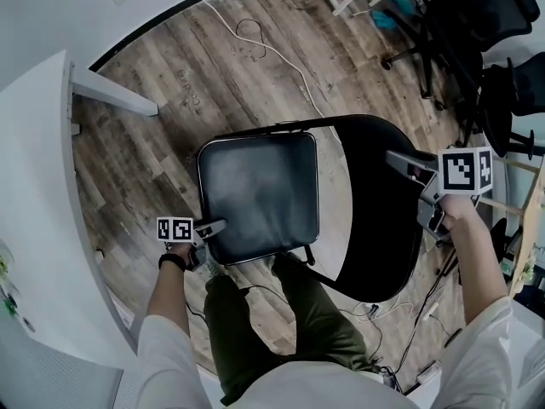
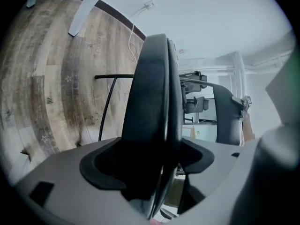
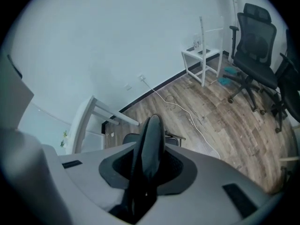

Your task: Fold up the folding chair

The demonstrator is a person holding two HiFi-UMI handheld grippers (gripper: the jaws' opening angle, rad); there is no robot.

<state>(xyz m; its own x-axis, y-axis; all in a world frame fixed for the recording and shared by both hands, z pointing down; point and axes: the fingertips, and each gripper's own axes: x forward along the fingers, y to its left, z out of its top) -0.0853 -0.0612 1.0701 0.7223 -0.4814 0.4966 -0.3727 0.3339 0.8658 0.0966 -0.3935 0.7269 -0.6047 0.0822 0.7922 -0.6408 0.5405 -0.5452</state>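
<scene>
Head view showed a black, metal-framed folding chair (image 1: pixel 375 228) standing on a grey-brown wood-plank floor (image 1: pixel 255 83), directly in front of the person's olive-trousered legs (image 1: pixel 247 322). The chair's square black padded seat (image 1: pixel 255 186), edged with a bright metal rim, lay on the left. Its curved black backrest (image 1: pixel 383 152) lay to the right of the seat.

The left gripper (image 1: pixel 213 227) was at the chair's near-left seat corner, and its marker cube (image 1: pixel 174 228) sat just outside the seat rim. Left gripper view showed the left gripper (image 2: pixel 150 158) with its jaws set wide and the thick seat (image 2: pixel 152 88) edge-on between them, the dark pads bearing on both faces.

The right gripper (image 1: pixel 404 164) was at the outer edge of the chair's backrest, with its marker cube (image 1: pixel 466 170) just beyond that edge. Right gripper view showed the right gripper (image 3: pixel 147 165) with its jaws drawn narrow on the thin backrest (image 3: pixel 151 139), the pads touching it on each side.

A white cable (image 1: pixel 281 58) trailed over the floor beyond the chair. A white table (image 1: pixel 34 186) stood left of the chair. Black office chairs (image 1: pixel 477 24) stood well beyond the chair's right side.
</scene>
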